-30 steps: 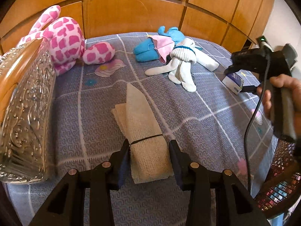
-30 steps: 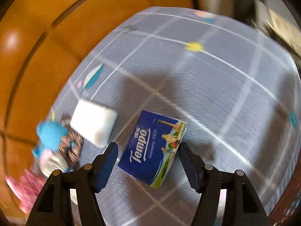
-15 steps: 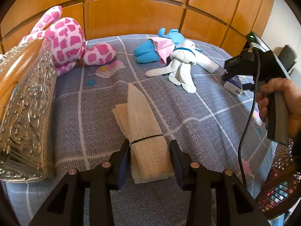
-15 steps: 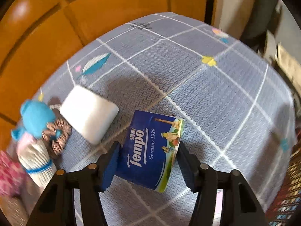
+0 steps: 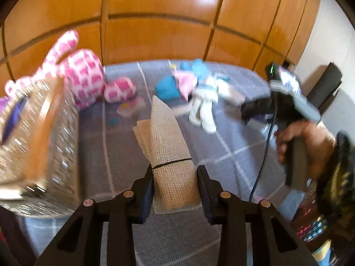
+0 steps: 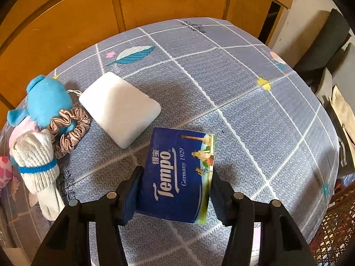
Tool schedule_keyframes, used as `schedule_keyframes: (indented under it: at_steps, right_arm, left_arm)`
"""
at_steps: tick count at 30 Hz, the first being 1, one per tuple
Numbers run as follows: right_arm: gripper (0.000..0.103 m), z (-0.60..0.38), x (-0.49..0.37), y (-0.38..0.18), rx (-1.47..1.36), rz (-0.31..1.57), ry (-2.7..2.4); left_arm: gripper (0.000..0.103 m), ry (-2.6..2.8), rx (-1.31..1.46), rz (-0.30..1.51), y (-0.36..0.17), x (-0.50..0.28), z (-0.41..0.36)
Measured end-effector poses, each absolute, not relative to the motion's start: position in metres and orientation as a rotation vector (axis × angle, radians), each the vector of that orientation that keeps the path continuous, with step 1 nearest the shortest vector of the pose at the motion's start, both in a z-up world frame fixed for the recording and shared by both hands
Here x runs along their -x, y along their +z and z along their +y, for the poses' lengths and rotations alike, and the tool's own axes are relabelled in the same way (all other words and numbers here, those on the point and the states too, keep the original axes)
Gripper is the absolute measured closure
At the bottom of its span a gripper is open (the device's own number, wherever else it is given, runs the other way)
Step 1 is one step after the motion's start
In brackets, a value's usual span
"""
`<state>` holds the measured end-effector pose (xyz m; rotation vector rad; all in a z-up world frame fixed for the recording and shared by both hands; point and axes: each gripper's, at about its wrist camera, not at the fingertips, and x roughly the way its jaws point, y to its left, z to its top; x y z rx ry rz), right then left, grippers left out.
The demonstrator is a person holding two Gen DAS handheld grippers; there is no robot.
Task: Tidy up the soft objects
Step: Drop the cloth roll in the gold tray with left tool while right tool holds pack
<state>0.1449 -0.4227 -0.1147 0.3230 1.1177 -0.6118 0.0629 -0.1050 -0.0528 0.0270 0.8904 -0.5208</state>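
left tool (image 5: pixel 175 184) is clamped on a rolled beige mesh cloth (image 5: pixel 170 146), raised above the table (image 5: pixel 233 146) beside a silver basket (image 5: pixel 37 146). right tool (image 6: pixel 175 190) is clamped on a blue tempo tissue pack (image 6: pixel 177 173), near a white sponge (image 6: pixel 119 108).

A beige mesh cloth roll (image 5: pixel 170 155) bound by 1 black band sits clamped in the left tool (image 5: pixel 175 190), while the right tool (image 6: pixel 175 190) grips a blue Tempo tissue pack (image 6: pixel 177 175) above the counter (image 6: pixel 255 115).
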Motion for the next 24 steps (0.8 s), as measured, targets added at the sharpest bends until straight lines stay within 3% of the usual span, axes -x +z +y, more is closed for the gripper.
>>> schedule_keyframes:
  at_steps: [12, 24]
  right_arm:
    - [0.047, -0.411, -0.147, -0.114, -0.281, 1.122, -0.57]
    - [0.047, -0.399, -0.152, -0.114, -0.209, 1.132, -0.541]
  left_arm:
    - [0.066, -0.28, 0.172, 0.736, 0.033, -0.115, 0.0]
    - [0.065, 0.179, 0.22, 0.699, 0.013, -0.082, 0.143]
